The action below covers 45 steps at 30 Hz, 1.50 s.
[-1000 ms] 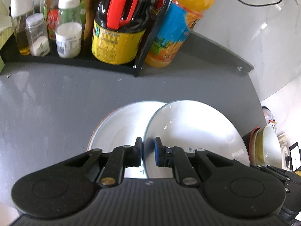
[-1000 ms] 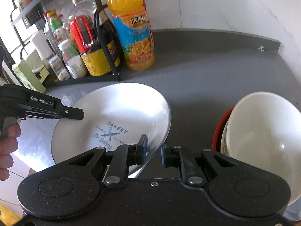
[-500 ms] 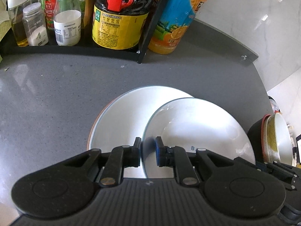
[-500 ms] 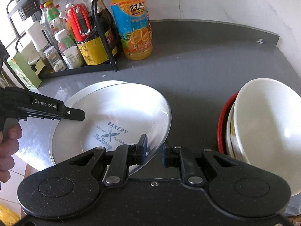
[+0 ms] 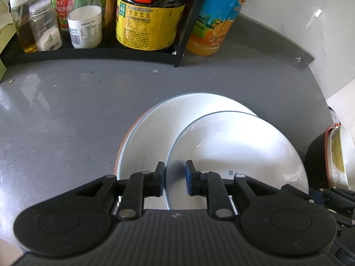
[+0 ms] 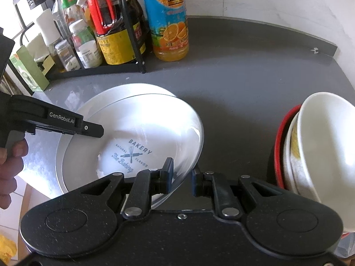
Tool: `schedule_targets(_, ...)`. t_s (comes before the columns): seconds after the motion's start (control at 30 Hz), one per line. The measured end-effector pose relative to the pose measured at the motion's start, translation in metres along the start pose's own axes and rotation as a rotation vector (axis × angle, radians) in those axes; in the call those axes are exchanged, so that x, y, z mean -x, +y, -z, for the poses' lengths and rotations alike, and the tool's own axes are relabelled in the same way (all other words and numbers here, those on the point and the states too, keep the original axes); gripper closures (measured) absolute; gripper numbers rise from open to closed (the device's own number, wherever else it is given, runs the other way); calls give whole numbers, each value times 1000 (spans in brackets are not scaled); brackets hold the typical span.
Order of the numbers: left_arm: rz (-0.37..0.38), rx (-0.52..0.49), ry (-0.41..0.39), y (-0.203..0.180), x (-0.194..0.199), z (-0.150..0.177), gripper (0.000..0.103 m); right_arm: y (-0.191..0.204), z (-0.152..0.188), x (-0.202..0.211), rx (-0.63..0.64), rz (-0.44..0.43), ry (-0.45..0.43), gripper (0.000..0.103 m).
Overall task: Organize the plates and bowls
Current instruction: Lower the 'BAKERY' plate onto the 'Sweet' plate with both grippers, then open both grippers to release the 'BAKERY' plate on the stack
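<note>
left hand-held gripper (image 5: 175, 175) sitting parted around the near rim of the printed plate (image 5: 239, 155), pads not pressing | right hand-held gripper (image 6: 182, 175) likewise parted around that plate's rim, lower centre | plate leaning over the white plate (image 6: 124, 95) on the grey worktop (image 6: 233, 84) | stacked bowls (image 6: 321, 150) standing at right edge

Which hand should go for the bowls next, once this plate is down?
Probably the right. The right tool has the bowls close beside it; from the left tool they sit at the far right edge, beyond the plate.
</note>
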<state>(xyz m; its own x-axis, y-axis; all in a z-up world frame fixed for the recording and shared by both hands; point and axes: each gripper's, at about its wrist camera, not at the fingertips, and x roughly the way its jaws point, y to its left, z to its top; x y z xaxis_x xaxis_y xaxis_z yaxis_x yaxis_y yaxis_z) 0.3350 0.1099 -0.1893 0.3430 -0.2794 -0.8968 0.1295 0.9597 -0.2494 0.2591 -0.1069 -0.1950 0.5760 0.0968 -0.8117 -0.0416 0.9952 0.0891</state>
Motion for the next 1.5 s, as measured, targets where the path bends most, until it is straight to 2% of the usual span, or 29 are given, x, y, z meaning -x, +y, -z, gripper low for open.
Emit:
schedule_targets(0.3, -27, -33, -9, -1, -2, 3, 84, 8, 1, -5, 33, 21, 23, 81)
schedule_targets(0.37, -46, -49, -17, -2, -2, 3, 83, 11, 0, -6, 61, 39, 23, 77)
schedule_targets(0.43, -56, -62, -19, -4, -2, 2, 83, 15, 1, -7, 78, 66, 23, 63)
schedule_targets(0.5, -64, -78, -23, -5, 0, 2, 83, 14, 2, -8, 73, 84, 26, 56)
schedule_targets(0.73, -77, -118, -16, -8, 1, 0, 83, 8, 6, -13, 50, 86, 33, 43)
schedule_targets(0.97, -98, -152, -13, -9, 3, -3, 83, 5, 6, -19, 17, 63, 36, 40)
schedule_targets(1.17, -113, -171, -7, -13, 3, -3, 83, 3, 5, -24, 5, 60, 27, 29)
schedule_targets(1.37, -141, -182, -4, -15, 3, -2, 83, 4, 2, -28, 9, 70, 19, 28)
schedule_targets(1.5, -169, -211, -7, -18, 3, -1, 84, 1, 2, -20, -18, 43, -7, 29)
